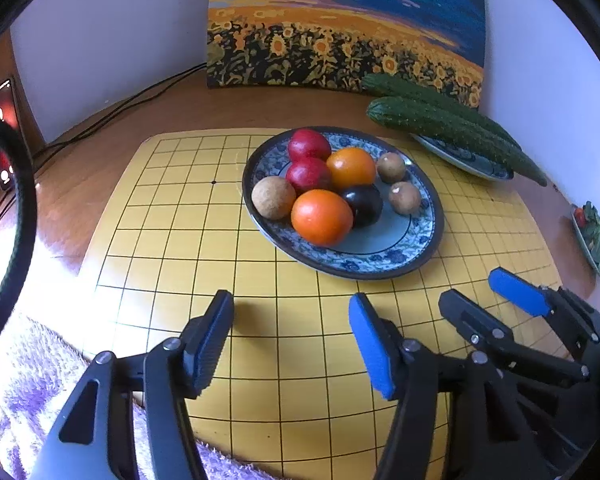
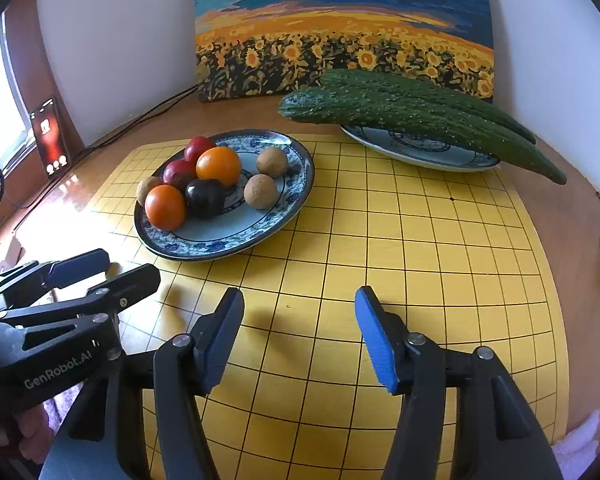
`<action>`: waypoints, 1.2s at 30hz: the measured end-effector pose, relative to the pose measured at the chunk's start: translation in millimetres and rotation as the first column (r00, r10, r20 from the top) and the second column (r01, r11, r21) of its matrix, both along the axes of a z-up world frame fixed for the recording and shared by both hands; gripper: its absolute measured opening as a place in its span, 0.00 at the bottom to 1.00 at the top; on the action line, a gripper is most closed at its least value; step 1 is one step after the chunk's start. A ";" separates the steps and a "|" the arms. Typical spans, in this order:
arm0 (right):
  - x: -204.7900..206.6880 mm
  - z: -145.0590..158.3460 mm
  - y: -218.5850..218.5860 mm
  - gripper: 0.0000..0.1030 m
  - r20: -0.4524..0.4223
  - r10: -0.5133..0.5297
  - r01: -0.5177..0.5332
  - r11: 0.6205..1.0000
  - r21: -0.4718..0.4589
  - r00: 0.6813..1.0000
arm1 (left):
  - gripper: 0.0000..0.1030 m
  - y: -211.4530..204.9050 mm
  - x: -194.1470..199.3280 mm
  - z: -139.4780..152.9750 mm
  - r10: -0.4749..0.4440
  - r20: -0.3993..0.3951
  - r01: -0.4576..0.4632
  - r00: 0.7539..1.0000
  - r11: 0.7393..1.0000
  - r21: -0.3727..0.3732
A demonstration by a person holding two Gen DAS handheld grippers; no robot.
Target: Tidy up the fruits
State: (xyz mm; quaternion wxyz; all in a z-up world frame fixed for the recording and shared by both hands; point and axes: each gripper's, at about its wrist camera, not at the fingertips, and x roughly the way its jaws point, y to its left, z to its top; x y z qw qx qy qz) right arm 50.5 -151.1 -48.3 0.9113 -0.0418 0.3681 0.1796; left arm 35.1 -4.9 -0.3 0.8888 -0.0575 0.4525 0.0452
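Observation:
A blue-patterned plate on the yellow grid board holds two orange fruits, two red plums, a dark plum and three brown round fruits. A second plate at the back right carries two cucumbers. My left gripper is open and empty, in front of the fruit plate. My right gripper is open and empty, beside it on the right.
A sunflower painting leans on the wall behind. Cables run along the back left. A phone stands at the left. A small dish of greens sits at the right edge. A purple fluffy rug lies at the front.

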 end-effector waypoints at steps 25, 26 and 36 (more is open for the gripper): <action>-0.8 -0.2 1.3 0.61 -0.001 0.002 -0.002 1.000 0.006 1.000 | 0.61 -1.1 0.3 -0.8 -0.002 0.003 0.002 1.000 1.000 0.020; -0.8 -0.2 1.2 0.61 -0.001 0.002 -0.002 1.000 0.006 1.000 | 0.61 -1.1 0.2 -0.8 -0.002 0.003 0.002 1.000 1.000 0.020; -0.7 0.0 1.7 0.61 -0.002 0.002 -0.002 1.000 0.007 1.000 | 0.61 -0.9 0.2 -1.2 -0.002 0.003 0.002 1.000 1.000 0.021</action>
